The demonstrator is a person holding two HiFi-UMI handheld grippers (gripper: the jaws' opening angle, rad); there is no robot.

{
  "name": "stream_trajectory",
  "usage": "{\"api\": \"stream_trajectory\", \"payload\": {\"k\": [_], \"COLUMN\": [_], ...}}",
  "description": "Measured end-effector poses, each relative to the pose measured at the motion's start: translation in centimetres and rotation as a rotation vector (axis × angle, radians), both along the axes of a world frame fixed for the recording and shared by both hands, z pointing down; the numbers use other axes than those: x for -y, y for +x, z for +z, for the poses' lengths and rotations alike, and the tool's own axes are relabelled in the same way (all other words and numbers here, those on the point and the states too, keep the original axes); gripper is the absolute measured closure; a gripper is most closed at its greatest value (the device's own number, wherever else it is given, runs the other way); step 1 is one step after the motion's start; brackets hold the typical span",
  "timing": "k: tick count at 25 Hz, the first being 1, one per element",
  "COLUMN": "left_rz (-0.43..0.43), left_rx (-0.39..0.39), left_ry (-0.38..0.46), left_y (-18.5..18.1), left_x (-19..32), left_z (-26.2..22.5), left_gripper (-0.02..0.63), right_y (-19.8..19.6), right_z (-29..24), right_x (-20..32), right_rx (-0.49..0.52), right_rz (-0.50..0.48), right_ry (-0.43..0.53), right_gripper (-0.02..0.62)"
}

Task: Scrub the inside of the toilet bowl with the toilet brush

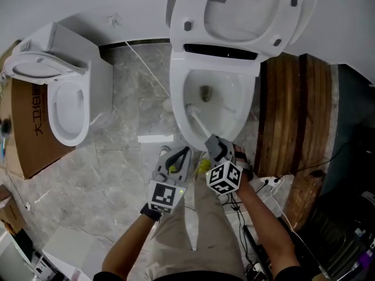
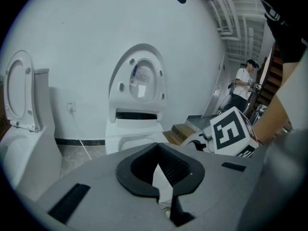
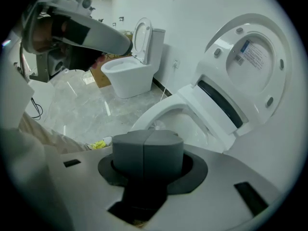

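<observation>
While the right tool point(image 1: 211, 141) clamps the toilet brush point(image 1: 199, 122), its head against the left inner wall of the toilet bowl point(image 1: 177, 92), the left tool point(image 1: 187, 151) hangs closed and empty, so scrubbing seems underway, extent unclear.

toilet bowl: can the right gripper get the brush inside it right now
Likely yes: the lid stands raised, nothing covers the toilet bowl, and the brush held by the right gripper reaches inside it.

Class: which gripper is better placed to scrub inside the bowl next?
Right. The right gripper is shut on the toilet brush, whose head lies inside the toilet bowl; the left gripper holds nothing.
</observation>
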State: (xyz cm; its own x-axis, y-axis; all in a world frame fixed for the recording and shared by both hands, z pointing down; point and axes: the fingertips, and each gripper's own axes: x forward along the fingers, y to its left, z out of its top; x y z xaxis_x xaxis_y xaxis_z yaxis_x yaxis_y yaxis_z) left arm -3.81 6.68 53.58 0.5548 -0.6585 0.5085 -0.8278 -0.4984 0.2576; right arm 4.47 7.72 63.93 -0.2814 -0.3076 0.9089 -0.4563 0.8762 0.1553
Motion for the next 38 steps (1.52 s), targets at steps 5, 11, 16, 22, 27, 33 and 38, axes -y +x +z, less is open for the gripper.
{"api": "stream_trajectory", "payload": {"k": [5, 11, 16, 22, 27, 33, 38], "left_rz": [-0.012, 0.018, 0.02, 0.022, 0.012, 0.008, 0.013], "left_rx": [-0.012, -0.019, -0.026, -0.018, -0.01, -0.004, -0.009], "left_ry": [-0.014, -0.024, -0.021, -0.025, -0.033, -0.037, -0.031], "left_y": [-0.1, 0.6, 0.8, 0.0, -0.7, -0.9, -0.3], "left_x": [-0.8, -1.5, -1.6, -2.1, -2.6, -2.8, -2.6], "left_z": [0.8, 0.9, 0.8, 0.8, 1.2, 1.5, 1.3], "left_gripper": [0.588, 0.588, 0.588, 0.588, 0.588, 0.588, 0.588], "right_y": [-0.8, -1.6, -1.9, -0.2, 1.8, 3.9, 5.8], "right_z": [1.0, 1.7, 2.6, 3.3, 4.4, 4.6, 4.7], "right_x": [2.7, 5.2, 7.3, 10.1, 11.3, 12.3, 12.8], "right_rx": [-0.018, -0.058, -0.191, -0.296, -0.367, -0.418, -0.456], "right_rz": [-0.063, -0.147, -0.342, -0.387, -0.388, -0.352, -0.326], "right_ry": [0.058, 0.131, 0.281, 0.315, 0.309, 0.293, 0.278], "right_gripper": [0.44, 0.44, 0.44, 0.442, 0.442, 0.442, 0.442]}}
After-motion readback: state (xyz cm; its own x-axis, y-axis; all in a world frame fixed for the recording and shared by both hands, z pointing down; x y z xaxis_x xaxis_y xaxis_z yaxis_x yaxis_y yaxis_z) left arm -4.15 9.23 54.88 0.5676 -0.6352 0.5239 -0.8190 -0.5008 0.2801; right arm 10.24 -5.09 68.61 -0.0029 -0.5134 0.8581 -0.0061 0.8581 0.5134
